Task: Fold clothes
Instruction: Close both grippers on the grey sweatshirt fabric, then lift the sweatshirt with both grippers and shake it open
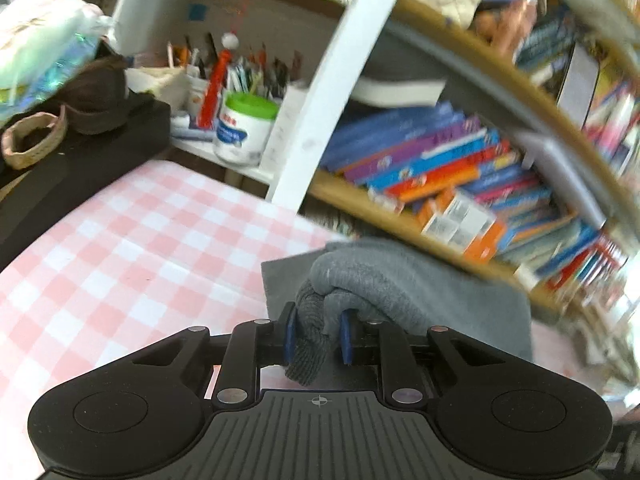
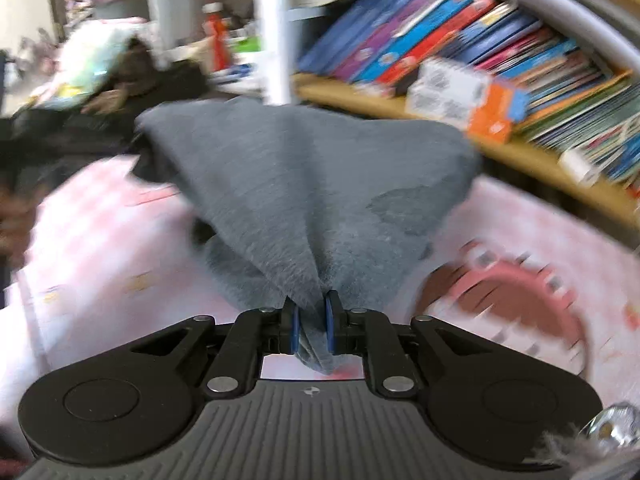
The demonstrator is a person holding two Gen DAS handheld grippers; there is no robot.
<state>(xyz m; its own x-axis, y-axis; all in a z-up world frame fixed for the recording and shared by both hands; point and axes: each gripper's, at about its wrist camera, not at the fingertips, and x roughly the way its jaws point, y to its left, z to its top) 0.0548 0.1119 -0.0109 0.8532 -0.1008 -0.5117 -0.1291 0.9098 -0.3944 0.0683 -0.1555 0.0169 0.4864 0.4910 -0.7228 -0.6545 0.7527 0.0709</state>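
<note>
A grey knit garment (image 1: 400,280) is held up over the pink checked tabletop (image 1: 120,248). My left gripper (image 1: 318,334) is shut on a ribbed edge of the garment, which bunches between its blue pads. In the right wrist view the same grey garment (image 2: 304,184) fans out ahead, lifted off the table. My right gripper (image 2: 312,330) is shut on another bunched edge of it. The view is blurred by motion.
A bookshelf of colourful books (image 1: 460,168) stands behind the table. A green-lidded white jar (image 1: 244,132) and pen pots sit on a white shelf at the back. A black box with a woven basket (image 1: 32,140) is at left. A pink round object (image 2: 520,300) lies on the table at right.
</note>
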